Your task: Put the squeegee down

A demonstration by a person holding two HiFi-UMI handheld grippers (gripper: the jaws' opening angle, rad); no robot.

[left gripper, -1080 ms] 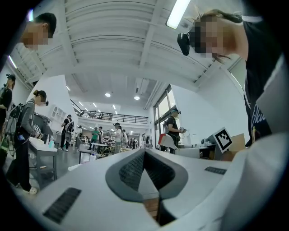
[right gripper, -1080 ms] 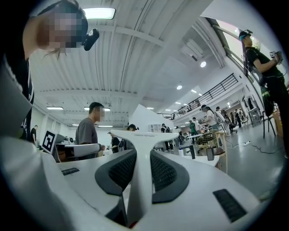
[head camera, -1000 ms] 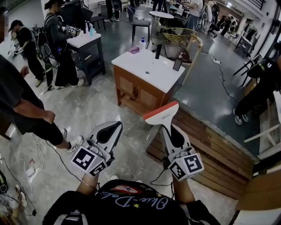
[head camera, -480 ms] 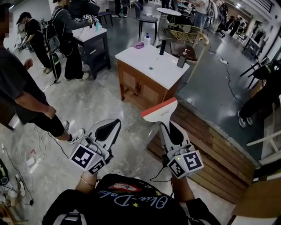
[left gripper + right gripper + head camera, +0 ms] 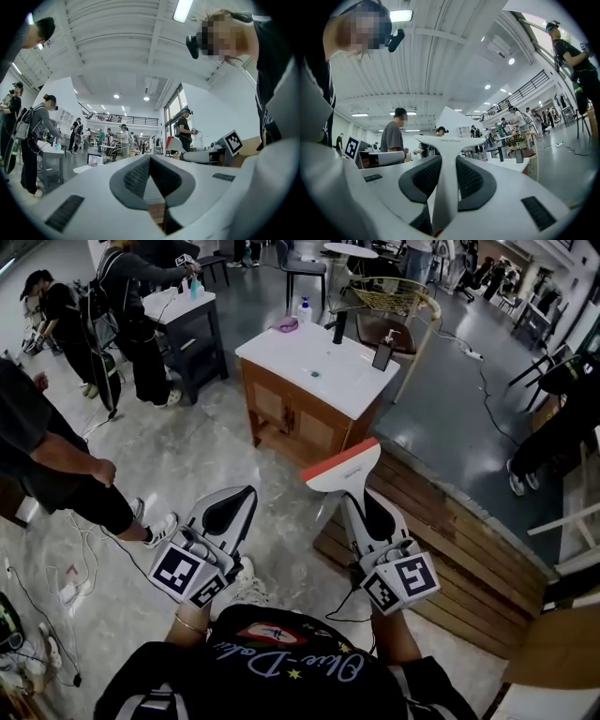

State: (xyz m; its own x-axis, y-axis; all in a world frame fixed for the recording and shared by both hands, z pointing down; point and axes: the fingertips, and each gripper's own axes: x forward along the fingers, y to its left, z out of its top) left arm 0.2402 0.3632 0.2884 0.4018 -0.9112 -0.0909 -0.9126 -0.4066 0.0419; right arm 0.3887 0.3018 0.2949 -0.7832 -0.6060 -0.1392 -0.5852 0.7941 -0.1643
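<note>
Where the scene differed from a second before: the white-topped table (image 5: 349, 382) sat higher in the head view, and the person at the left edge (image 5: 37, 456) stood lower and further out of frame (both grippers kept almost the same places).
Squeegee (image 5: 344, 468): it was off every surface, in the air near the edge of the wooden platform (image 5: 450, 549), well apart from the table, with its blade at the far end and lying crosswise.
Right gripper (image 5: 358, 505): its fingers were clamped on the squeegee's white handle.
Left gripper (image 5: 242, 495): its fingers were together at the tips, with nothing between them.
Head view only: the blade's orange-red far edge, the platform and grey floor beneath, and a marker cube (image 5: 401, 583) at the back of the right gripper.
Right gripper view only: the handle ran up between the dark pads of the right gripper (image 5: 447, 161) to the squeegee (image 5: 443, 140), which showed as a white T; the print on it was too small to read.
Left gripper view only: the left gripper (image 5: 150, 159) had its pads meeting at the tip over a small gap, and the marker cube (image 5: 233, 142) showed off to the right.
</note>
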